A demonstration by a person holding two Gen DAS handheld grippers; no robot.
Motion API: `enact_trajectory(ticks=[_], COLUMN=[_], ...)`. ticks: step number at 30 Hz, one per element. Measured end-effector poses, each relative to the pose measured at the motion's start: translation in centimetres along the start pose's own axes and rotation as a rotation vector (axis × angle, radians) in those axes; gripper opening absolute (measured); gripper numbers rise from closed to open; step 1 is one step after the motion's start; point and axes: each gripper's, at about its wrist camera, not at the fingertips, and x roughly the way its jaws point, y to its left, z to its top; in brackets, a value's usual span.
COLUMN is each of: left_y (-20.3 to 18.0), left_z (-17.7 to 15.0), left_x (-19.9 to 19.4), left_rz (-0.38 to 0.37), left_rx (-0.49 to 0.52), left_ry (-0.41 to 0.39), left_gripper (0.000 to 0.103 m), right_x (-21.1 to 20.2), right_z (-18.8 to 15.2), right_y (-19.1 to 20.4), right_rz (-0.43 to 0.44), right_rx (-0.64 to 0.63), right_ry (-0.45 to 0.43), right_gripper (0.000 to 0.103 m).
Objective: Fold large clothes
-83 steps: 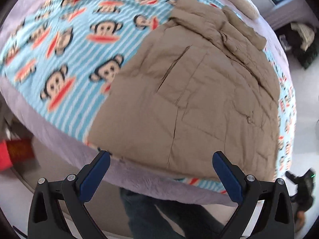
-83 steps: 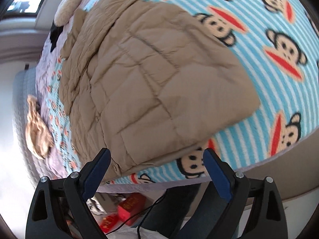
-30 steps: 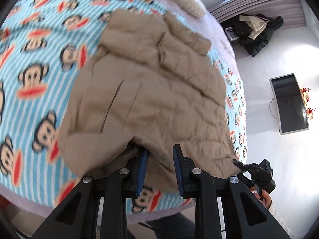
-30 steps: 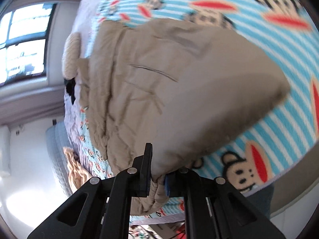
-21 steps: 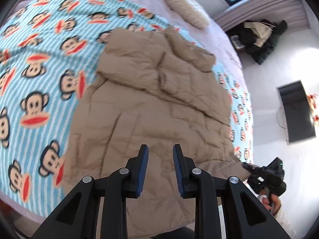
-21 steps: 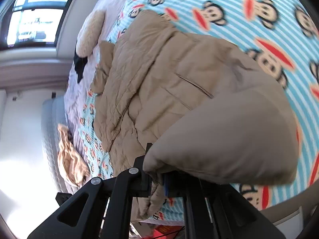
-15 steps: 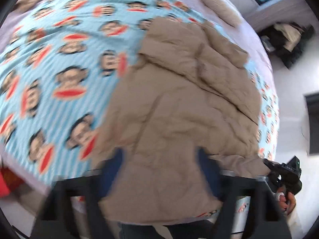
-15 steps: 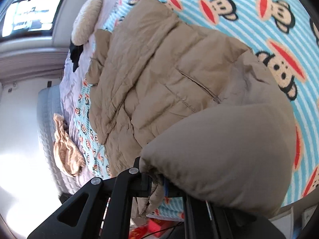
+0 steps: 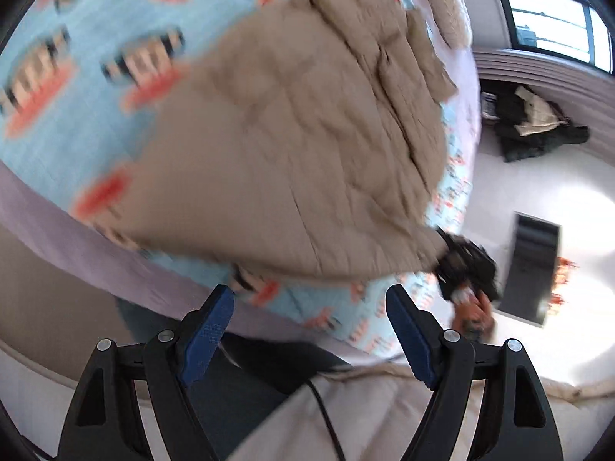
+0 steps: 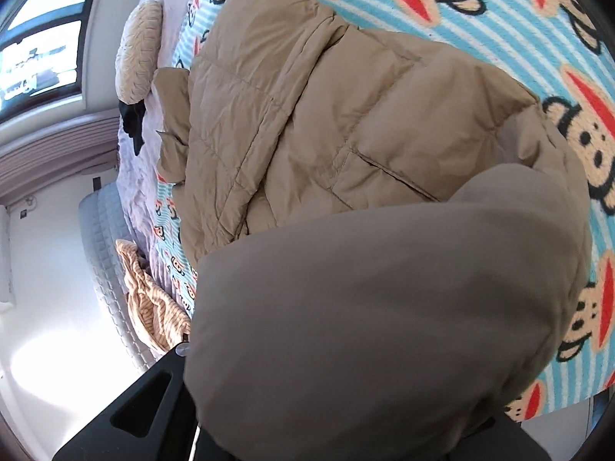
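Left wrist view shows my left gripper (image 9: 309, 326) spread wide and holding nothing, hanging off the bed's near edge with the tan puffer jacket (image 9: 292, 146) at about twelve o'clock on the monkey-print blanket (image 9: 57, 88); the picture is blurred. At three o'clock my right gripper (image 9: 467, 269) sits at the jacket's hem corner. From the right wrist view a raised flap of the same jacket (image 10: 365, 326) covers the fingers, so I cannot tell how that tool is set, though I judge it is lifting the hem. The collar end lies toward ten o'clock near a knitted cushion (image 10: 138, 52). I reckon the sides are already turned in and the bottom-to-top fold is only begun, with only one corner raised.
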Motion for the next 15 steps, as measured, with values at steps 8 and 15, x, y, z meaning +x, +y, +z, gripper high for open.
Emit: enact_trajectory(ticks=[8, 15], left_y=[0.1, -6.8], left_z=[2.8, 4.7], left_x=[4.6, 2.6], left_rz=[-0.038, 0.148], left_rx=[-0.144, 0.058], left_ry=[-0.178, -0.247], left_gripper=[0.026, 0.009], right_x=[-0.2, -1.6], right_z=[0.6, 0.4], right_y=[0.0, 1.4], right_rz=[-0.037, -0.081], right_rx=[-0.037, -0.156], right_ry=[0.036, 0.024], right_gripper=[0.009, 0.008])
